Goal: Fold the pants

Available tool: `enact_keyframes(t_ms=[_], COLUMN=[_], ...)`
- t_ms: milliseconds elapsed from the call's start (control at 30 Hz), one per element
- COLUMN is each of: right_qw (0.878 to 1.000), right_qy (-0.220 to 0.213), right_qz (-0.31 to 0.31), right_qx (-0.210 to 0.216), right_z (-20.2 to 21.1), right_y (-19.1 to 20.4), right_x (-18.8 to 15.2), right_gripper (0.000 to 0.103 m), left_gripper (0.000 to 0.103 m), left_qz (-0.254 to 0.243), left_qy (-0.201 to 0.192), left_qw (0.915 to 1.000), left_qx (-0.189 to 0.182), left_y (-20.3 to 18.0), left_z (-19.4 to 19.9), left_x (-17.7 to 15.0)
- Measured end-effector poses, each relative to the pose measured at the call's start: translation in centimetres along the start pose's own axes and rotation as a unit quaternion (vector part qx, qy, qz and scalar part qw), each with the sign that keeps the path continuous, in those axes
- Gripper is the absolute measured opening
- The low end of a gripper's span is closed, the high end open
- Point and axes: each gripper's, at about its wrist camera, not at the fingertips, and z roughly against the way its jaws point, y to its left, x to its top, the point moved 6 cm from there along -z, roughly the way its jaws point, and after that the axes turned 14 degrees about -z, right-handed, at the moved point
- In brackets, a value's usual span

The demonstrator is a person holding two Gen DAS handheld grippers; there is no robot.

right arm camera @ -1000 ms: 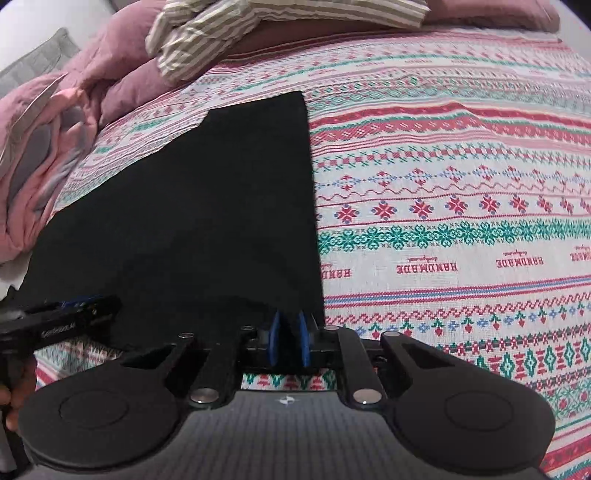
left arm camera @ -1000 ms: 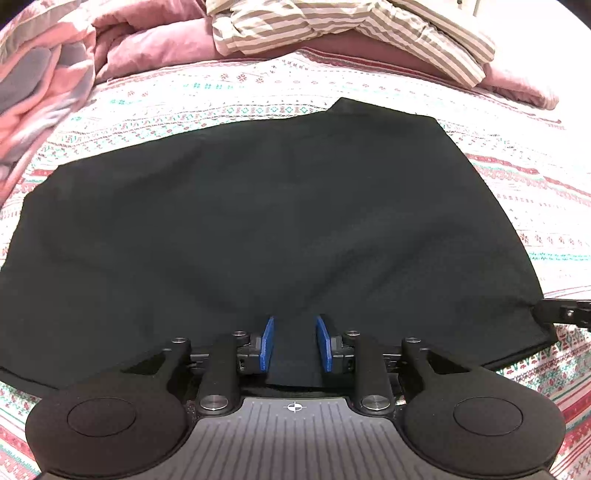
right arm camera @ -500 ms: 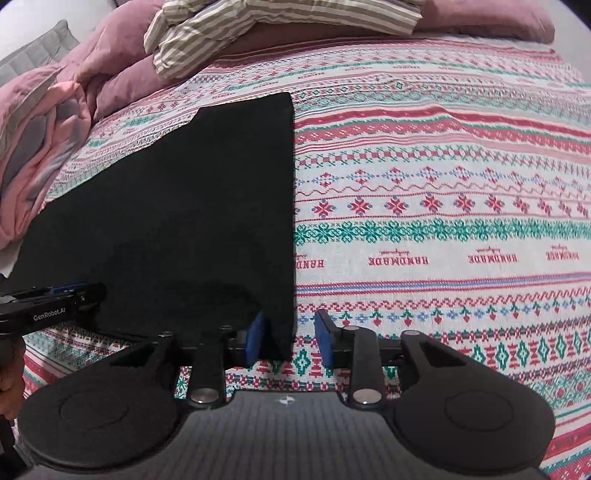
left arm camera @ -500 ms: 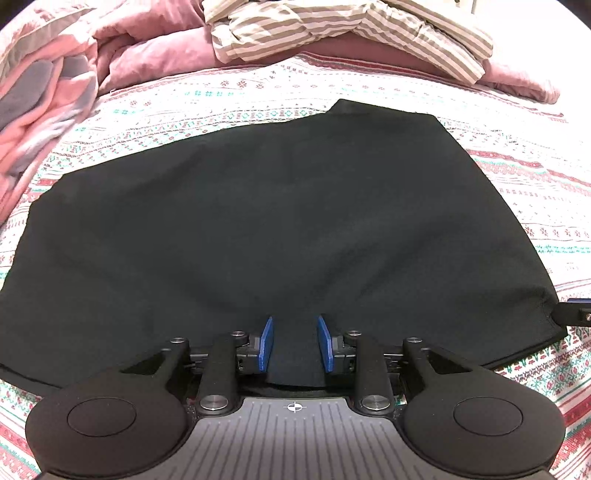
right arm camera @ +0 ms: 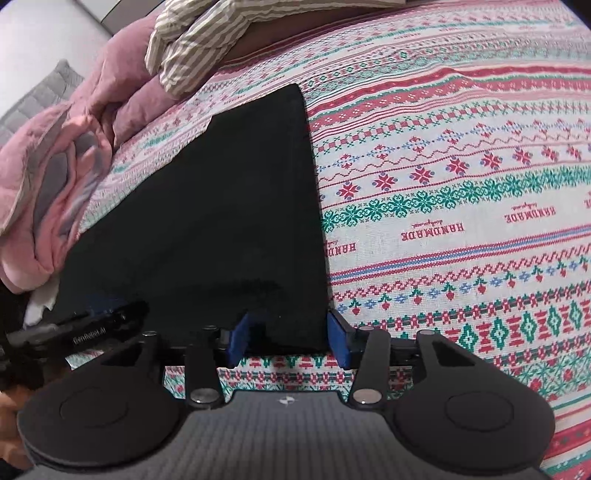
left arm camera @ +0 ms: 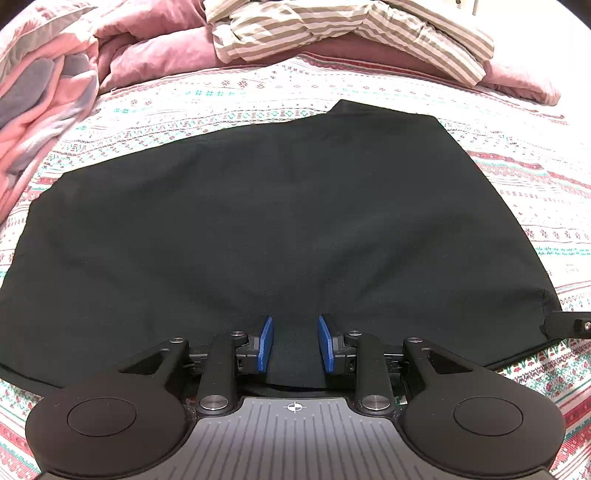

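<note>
1. Pants point(left arm camera: 280, 221) are lying flat and dark on the patterned bedspread point(right arm camera: 461, 177), already doubled into a broad panel, with the near hem running along the near edge of the bed.
2. Left claw point(left arm camera: 293, 343) is standing part open, its blue pads on either side of the near hem cloth without pinching it.
3. Right claw point(right arm camera: 288, 338) is standing wide open at the panel's near right corner, the corner cloth sitting between the pads, not gripped.
4. Risk: with neither claw closed, any lift is likely taking nothing, or only the top layer, which would be splitting the stacked layers.
5. Risk: the right claw is straddling the corner right at its edge; a shallow bite could be slipping off mid-fold.
6. Risk: the pads may be catching the bedspread beneath and dragging it up with the pants.
7. Risk: uneven lifting between the two claws would be skewing the fold line.
8. Orientation: the long axis is running left to right across the bed, parallel to its near edge; the right side edge is pointing away towards the striped garment point(left arm camera: 343, 33) and pink bedding point(right arm camera: 66, 177) at the far side. Which end is the waistband, I cannot tell.
</note>
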Motion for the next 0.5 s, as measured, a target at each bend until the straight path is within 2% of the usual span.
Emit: enact_keyframes(t_ms=[133,300,500], right_qw=[0.998,0.993,0.988], right_qy=[-0.004,-0.007,-0.024], right_qz=[-0.053,-0.089,-0.12], right_qx=[0.036,0.077,0.095], right_z=[0.43,0.86,0.12], right_y=[-0.57,-0.5,-0.54], right_x=[0.45,0.52,0.22], right_gripper=[0.087,0.087,0.084], left_gripper=[0.027,0.027,0.028], left_qz=[0.0,0.001,0.001], left_qy=[0.0,0.0,0.0], left_qw=[1.0,1.0,1.0], left_qx=[0.0,-0.001,0.0], left_y=[-0.02,0.02,0.04], left_z=[-0.01,-0.03,-0.04], left_x=[-0.02,-0.02,-0.03])
